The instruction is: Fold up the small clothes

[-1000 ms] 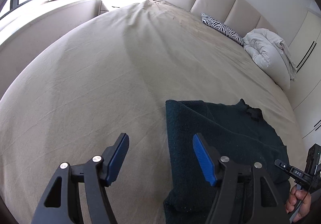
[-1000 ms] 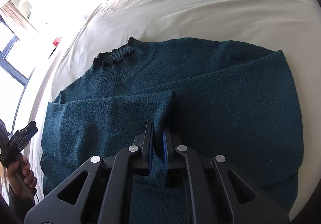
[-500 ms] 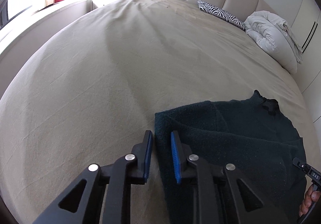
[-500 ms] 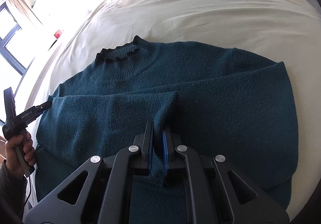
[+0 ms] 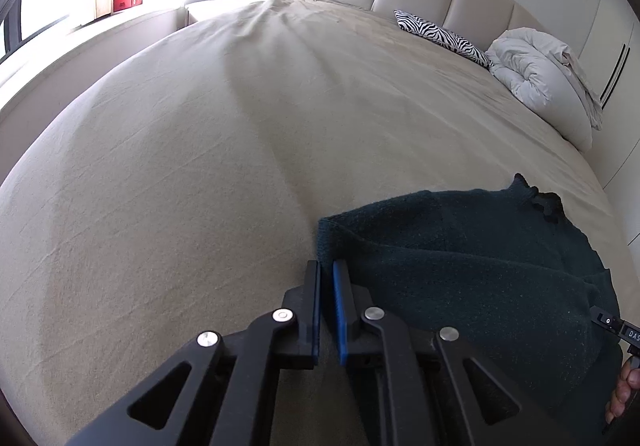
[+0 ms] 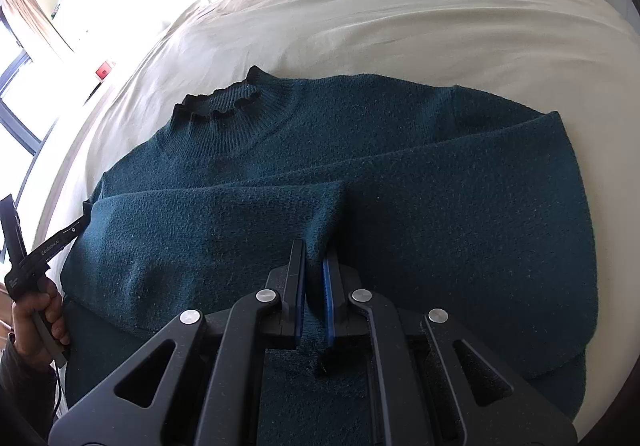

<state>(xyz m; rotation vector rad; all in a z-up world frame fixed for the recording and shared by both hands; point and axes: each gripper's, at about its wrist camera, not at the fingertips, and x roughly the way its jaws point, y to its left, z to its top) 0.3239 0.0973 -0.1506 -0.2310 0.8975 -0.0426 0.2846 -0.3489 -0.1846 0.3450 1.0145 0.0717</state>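
Teal knit sweater (image 6: 400, 174): soft, floppy, likely light (edges best). Left gripper (image 5: 327, 278) pinches its folded edge; right gripper (image 6: 314, 258) pinches the sleeve cuff ahead.

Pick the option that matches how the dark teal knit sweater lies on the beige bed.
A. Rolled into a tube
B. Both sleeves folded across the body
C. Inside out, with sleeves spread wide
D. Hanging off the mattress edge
B: on the dark teal knit sweater, both sleeves lie crossed over its front, meeting near the right gripper.
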